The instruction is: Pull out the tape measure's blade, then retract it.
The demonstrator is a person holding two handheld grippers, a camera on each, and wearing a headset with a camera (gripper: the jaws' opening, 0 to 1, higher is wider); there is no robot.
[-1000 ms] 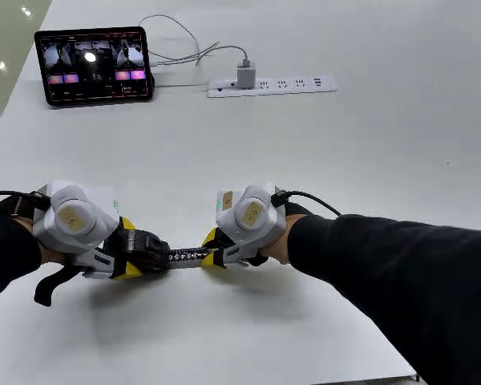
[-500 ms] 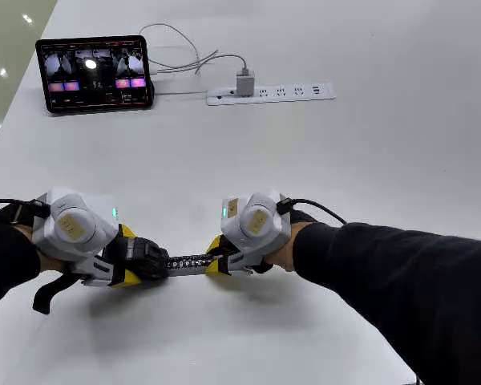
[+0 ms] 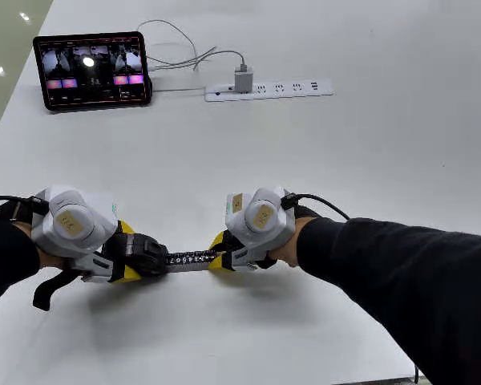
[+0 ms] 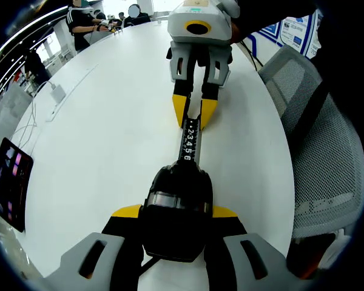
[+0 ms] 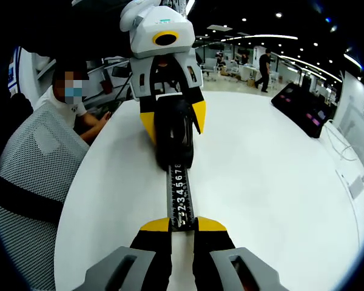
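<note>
Workbench: white top with the work low over its near edge. A tablet and power strip lie well apart at the far side, so neither looks at risk. Left gripper: its yellow-tipped jaws are clamped on either flank of the tape measure's case. The likely hazard is the rounded body twisting or sliding forward out of the clamp if the pull comes off-axis. Right gripper: its jaws are pressed together on the free end of the blade, directly facing the left gripper. The pinch is narrow and on smooth metal, so a slight loosening would probably let the blade whip back into the case uncontrolled. Tape measure case: black, held in the left jaws with its mouth toward the right gripper. Whether it rests on the top cannot be told, and dragging would skew the line of pull. Blade: a short numbered run is out, spanning case and right jaws, straight and flat. It may kink if the grippers drift out of line or one rises. The end hook is hidden in the pinch, so its seating cannot be told.
</note>
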